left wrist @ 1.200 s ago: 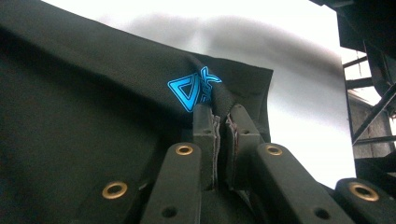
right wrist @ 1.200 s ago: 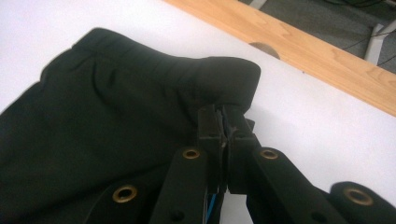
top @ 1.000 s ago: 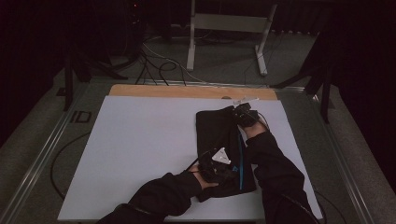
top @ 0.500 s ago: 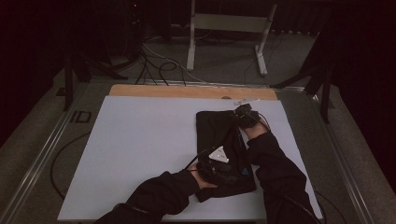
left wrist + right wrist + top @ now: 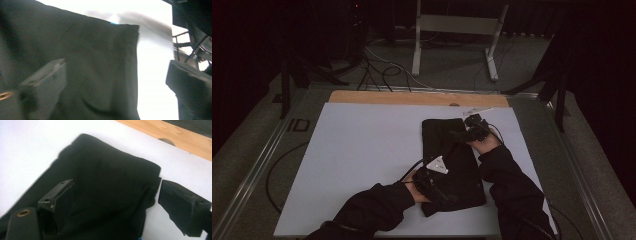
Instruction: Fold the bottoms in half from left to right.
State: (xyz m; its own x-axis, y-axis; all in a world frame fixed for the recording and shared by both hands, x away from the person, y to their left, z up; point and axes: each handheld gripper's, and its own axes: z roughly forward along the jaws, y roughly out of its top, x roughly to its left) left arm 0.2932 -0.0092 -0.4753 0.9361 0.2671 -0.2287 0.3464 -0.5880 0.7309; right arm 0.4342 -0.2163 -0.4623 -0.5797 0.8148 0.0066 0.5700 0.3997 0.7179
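The right claw's own view shows a folded corner of the black cloth and a wooden strip behind it; the high view shows the cloth lying right of centre on the white worktop, a metal stand on the dim floor beyond. Both the left claw and right claw have just been opening and stand wide over the cloth, apparently gripping nothing.

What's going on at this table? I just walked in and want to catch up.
A person is folding a black garment on a white board with a handheld gripper in each hand. The left gripper is at the cloth's near end and the right gripper at its far end. Both sets of jaws have just been opening and now stand apart; in the gripper views one jaw of each lies over the cloth and the other beside its edge, gripping nothing. The garment lies flat as a folded strip.
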